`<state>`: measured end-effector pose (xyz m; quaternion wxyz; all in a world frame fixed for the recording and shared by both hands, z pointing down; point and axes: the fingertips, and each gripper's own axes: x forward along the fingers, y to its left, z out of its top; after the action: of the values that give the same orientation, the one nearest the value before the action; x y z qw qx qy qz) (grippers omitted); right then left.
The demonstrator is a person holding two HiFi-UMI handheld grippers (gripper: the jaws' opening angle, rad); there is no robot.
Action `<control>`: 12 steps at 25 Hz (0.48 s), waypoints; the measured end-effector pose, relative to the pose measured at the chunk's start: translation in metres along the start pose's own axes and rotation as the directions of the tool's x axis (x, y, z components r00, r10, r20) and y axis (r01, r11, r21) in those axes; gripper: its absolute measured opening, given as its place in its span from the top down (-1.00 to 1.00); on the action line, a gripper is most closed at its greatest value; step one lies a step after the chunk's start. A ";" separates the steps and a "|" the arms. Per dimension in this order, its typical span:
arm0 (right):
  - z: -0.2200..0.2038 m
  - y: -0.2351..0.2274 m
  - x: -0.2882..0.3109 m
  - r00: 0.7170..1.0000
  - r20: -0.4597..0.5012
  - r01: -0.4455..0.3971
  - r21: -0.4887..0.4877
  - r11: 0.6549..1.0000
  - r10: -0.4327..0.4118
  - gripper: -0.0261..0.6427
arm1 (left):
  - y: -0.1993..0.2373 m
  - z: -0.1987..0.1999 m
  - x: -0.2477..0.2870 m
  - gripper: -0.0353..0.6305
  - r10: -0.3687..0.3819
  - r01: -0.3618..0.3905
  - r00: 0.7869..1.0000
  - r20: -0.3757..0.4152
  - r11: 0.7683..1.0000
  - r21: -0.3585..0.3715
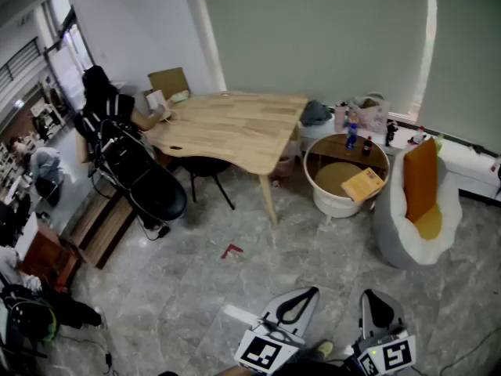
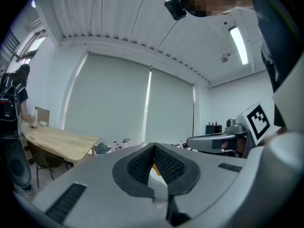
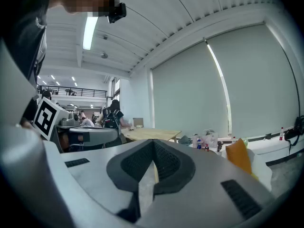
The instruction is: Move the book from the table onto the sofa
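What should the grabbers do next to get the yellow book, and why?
Probably move forward toward the book. It lies on the round table beside the sofa, far from the right gripper and left gripper, which are both shut and empty.

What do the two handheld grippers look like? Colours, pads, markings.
Matched pair. The left gripper and right gripper have light grey moulded bodies, black mesh-textured pads in a black surround, and black ribbed strips on the sides. Each carries a white cube with black square markers: left cube, right cube. No cables show.
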<state>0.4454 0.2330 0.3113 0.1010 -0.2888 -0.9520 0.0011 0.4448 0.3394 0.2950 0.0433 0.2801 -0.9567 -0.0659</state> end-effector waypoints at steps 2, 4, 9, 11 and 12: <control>0.006 -0.010 0.017 0.999 0.018 -0.033 0.015 0.999 0.033 0.91 | 0.017 -0.003 0.008 0.86 0.038 -0.036 0.999 -0.033 0.998 0.049; 0.008 -0.021 0.028 0.999 0.034 -0.041 0.025 0.999 0.040 0.91 | 0.028 -0.009 0.015 0.86 0.059 -0.055 0.997 -0.058 0.996 0.072; 0.005 -0.030 0.034 0.999 0.030 -0.028 0.049 0.998 0.027 0.91 | 0.043 -0.012 0.021 0.86 0.073 -0.066 0.994 -0.079 0.994 0.092; 0.007 -0.036 0.037 1.000 0.029 -0.010 0.051 0.999 0.009 0.91 | 0.047 -0.010 0.026 0.86 0.070 -0.063 0.994 -0.079 0.993 0.097; 0.007 -0.038 0.039 1.000 0.026 0.000 0.057 0.998 -0.001 0.91 | 0.048 -0.010 0.027 0.86 0.062 -0.054 0.995 -0.077 0.994 0.098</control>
<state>0.3912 0.2230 0.3140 0.0970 -0.2855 -0.9529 0.0321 0.3980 0.3635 0.3134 0.0697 0.2563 -0.9640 -0.0073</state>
